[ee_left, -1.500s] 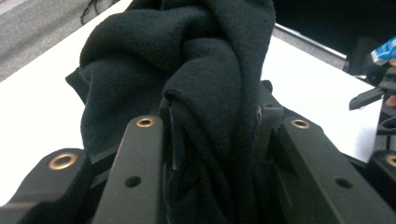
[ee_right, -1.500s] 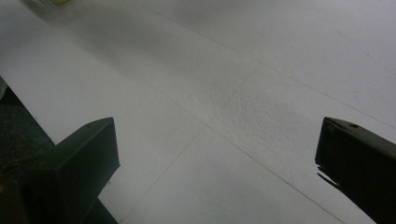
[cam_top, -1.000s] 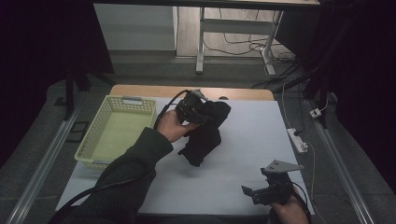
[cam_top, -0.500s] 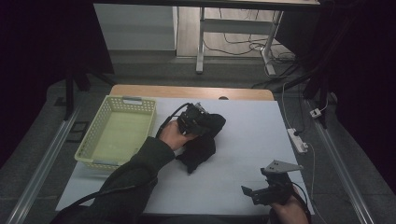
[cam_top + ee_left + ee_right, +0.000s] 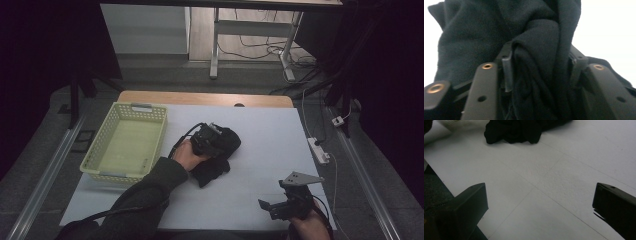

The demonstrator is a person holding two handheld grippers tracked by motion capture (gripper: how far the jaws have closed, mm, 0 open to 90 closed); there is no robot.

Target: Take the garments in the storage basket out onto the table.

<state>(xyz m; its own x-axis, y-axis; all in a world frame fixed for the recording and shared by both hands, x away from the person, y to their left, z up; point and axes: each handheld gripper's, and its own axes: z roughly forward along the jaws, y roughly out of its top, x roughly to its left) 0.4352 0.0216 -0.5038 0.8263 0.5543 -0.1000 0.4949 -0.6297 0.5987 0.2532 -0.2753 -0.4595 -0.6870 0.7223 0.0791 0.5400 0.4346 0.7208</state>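
From the high view, a white worktop (image 5: 260, 145) carries a pale yellow basket (image 5: 127, 145), empty, with a crumpled black cloth (image 5: 220, 155) lying just beside the basket's right side, near the middle of the worktop. The person's left hand (image 5: 186, 154) holds the left gripper (image 5: 209, 139) against the top of the cloth, a dark sleeve (image 5: 145, 195) trailing back from it toward the near edge. The right gripper (image 5: 282, 202) sits well apart from the cloth, at the near right of the worktop, topped by a grey three-cornered plate. In the left gripper view, the two black fingers (image 5: 507, 72) are clamped on a thick fold of the black cloth (image 5: 536, 62), which bulges up between and above them in soft, fleecy folds. In the right gripper view, the fingers (image 5: 471, 200) stand wide apart over bare white worktop (image 5: 544, 185), holding nothing, with the black cloth (image 5: 514, 130) heaped farther off beyond them. Judging by its loose, rumpled folds, the cloth looks light, soft and limp, not fragile or slippery; it will likely sag and trail when lifted, so a bunched fold or a thick edge seems the surest place to take hold.
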